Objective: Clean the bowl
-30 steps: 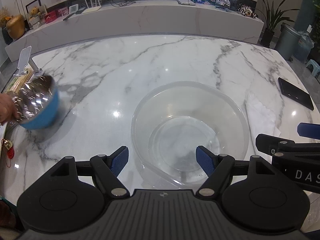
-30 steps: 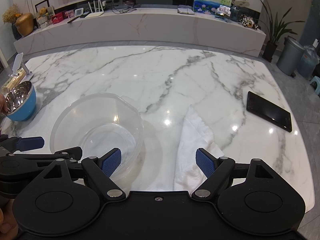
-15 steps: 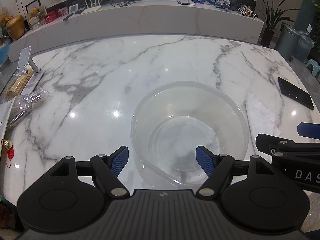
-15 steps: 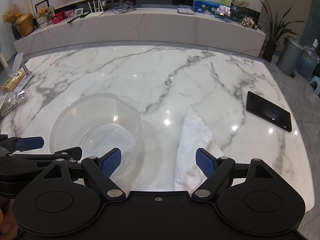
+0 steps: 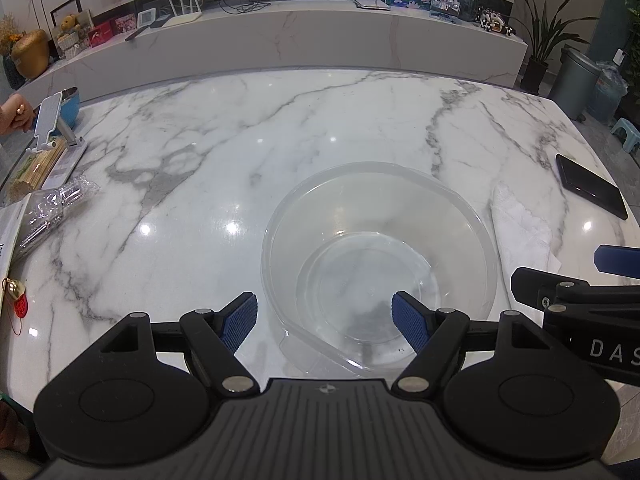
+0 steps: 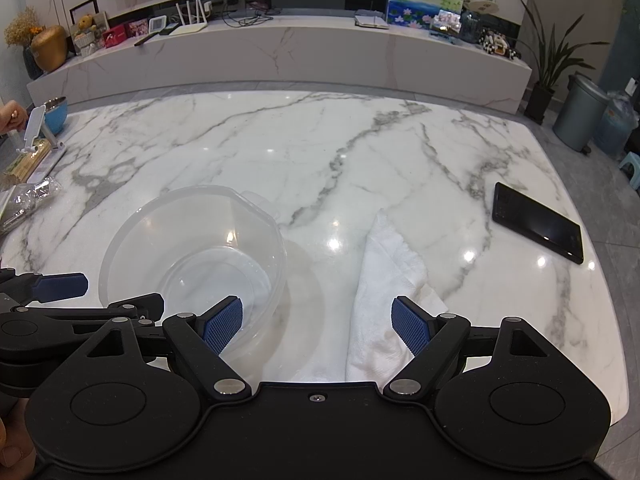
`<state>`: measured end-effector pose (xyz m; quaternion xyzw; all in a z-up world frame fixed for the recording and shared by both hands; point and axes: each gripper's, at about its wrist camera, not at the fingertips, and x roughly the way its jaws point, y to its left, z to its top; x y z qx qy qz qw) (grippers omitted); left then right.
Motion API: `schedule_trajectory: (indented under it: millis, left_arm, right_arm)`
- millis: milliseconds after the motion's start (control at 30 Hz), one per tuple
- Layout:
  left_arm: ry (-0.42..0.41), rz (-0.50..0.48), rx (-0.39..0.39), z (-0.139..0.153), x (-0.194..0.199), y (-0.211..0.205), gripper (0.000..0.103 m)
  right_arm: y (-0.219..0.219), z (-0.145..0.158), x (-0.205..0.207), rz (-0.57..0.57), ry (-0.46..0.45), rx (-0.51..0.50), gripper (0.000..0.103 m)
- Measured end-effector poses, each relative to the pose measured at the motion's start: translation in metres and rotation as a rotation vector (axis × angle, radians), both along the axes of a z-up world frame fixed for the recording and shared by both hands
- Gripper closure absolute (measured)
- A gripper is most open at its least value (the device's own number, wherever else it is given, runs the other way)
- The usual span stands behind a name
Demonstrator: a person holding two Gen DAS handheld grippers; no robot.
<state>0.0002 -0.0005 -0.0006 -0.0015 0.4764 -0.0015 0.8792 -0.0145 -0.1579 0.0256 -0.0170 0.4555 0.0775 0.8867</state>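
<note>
A large clear plastic bowl (image 5: 378, 256) (image 6: 192, 248) with a little water in its bottom stands on the marble table. My left gripper (image 5: 325, 322) hovers open over the bowl's near rim, nothing between its blue pads. A white cloth (image 6: 386, 304) (image 5: 520, 232) lies crumpled just right of the bowl. Open and empty, my right gripper (image 6: 318, 324) hangs above the cloth's near end. At the far left a person's hand (image 5: 14, 114) holds a blue bowl with a metal inside (image 5: 70, 102) (image 6: 56, 114) beyond the table edge.
A black tablet (image 6: 536, 222) lies flat at the table's right edge. On the left edge sit a white phone stand (image 5: 52, 124), a bundle of wooden sticks (image 5: 34, 168) and a clear wrapper (image 5: 52, 208). A long marble bench (image 6: 280, 56) stands behind.
A second ago a hand held the blue bowl at the table's left edge. It left the view, and now shows farther back behind the phone stand. Both grippers stayed put.
</note>
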Motion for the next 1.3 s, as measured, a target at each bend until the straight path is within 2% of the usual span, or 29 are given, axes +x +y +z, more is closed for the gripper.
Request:
schedule_trajectory:
  millis: [933, 1067, 1300]
  left_arm:
    - [0.005, 0.003, -0.003, -0.001, 0.000, 0.006, 0.030]
    - [0.009, 0.002, -0.029, -0.004, 0.004, 0.009, 0.030]
    - [0.047, 0.012, -0.048, -0.014, 0.010, 0.016, 0.040]
  right_arm:
    - [0.000, 0.000, 0.001, -0.002, 0.000, -0.002, 0.023]
    - [-0.005, 0.000, 0.004, -0.014, -0.002, 0.009, 0.023]
    - [-0.017, -0.001, 0.006, -0.032, -0.004, 0.025, 0.023]
